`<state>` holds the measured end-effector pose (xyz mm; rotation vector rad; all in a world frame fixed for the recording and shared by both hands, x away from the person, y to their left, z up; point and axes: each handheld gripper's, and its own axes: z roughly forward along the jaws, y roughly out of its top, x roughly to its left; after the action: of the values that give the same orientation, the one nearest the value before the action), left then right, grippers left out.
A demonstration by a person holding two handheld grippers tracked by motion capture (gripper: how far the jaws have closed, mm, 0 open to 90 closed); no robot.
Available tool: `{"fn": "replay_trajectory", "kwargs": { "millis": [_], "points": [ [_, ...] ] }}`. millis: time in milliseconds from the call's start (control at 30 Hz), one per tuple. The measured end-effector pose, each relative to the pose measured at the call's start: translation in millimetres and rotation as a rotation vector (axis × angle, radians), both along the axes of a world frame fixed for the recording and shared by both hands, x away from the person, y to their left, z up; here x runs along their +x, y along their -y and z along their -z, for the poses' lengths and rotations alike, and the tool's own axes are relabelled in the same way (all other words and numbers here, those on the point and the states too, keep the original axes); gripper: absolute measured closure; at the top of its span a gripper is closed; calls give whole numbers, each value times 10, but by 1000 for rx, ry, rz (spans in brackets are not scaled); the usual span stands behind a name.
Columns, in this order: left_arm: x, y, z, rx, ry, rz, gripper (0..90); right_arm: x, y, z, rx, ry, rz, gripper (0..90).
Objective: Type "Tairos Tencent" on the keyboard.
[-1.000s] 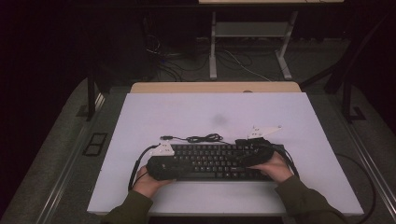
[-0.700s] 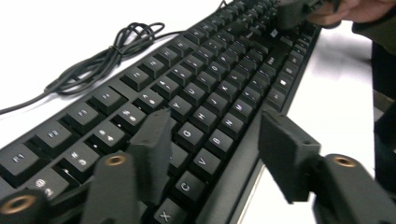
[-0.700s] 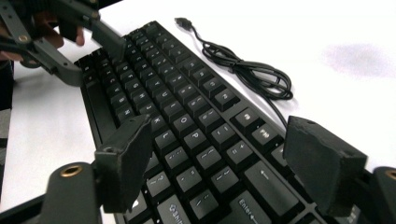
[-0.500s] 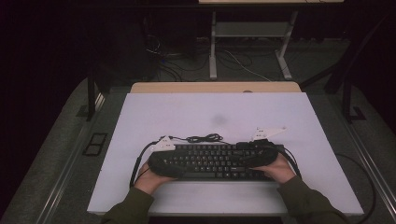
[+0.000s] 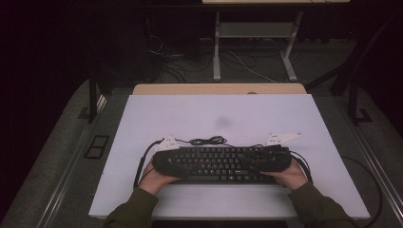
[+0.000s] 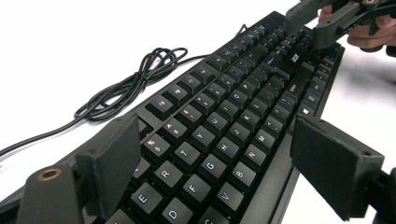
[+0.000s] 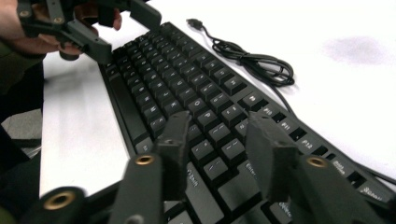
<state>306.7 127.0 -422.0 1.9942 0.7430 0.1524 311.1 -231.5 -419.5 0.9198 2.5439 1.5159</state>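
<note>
Keyboard [image 5: 223, 164] black, flat, cord coiled | left tool [image 6: 224, 154] wide | right tool [image 7: 219, 140] narrowing, unclamped

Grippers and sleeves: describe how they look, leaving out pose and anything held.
Each tool, left tool and right tool, has two matt black jaws with flat rectangular pads and brass-coloured screw inserts. A pale three-cornered plate tops each, and a black cable trails off. The person wears dark olive sleeves.

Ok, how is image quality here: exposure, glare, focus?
High view: dark surroundings, white table evenly lit, keyboard soft in detail. Left gripper view: table blown out to white, near key legends crisp. Right gripper view: near jaws blurred, a grey smudge on the table.
</note>
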Motion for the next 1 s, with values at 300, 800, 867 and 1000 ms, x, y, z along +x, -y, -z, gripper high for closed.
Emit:
{"fn": "replay_trajectory", "kwargs": {
  "millis": [300,800,867,1000],
  "points": [
    [30,10,-3,-17,-2,-10,144,-57,3,31,-37,-10,-23,821],
    [96,80,-30,-7,15,-24,144,-150,41,120,-107,-14,-63,896],
    [109,85,-25,-5,10,-28,144,-139,25,130,-116,-13,-64,896],
    [115,90,-5,-2,21,-41,144,-109,-10,160,-135,-11,-70,896]
  ]
}}
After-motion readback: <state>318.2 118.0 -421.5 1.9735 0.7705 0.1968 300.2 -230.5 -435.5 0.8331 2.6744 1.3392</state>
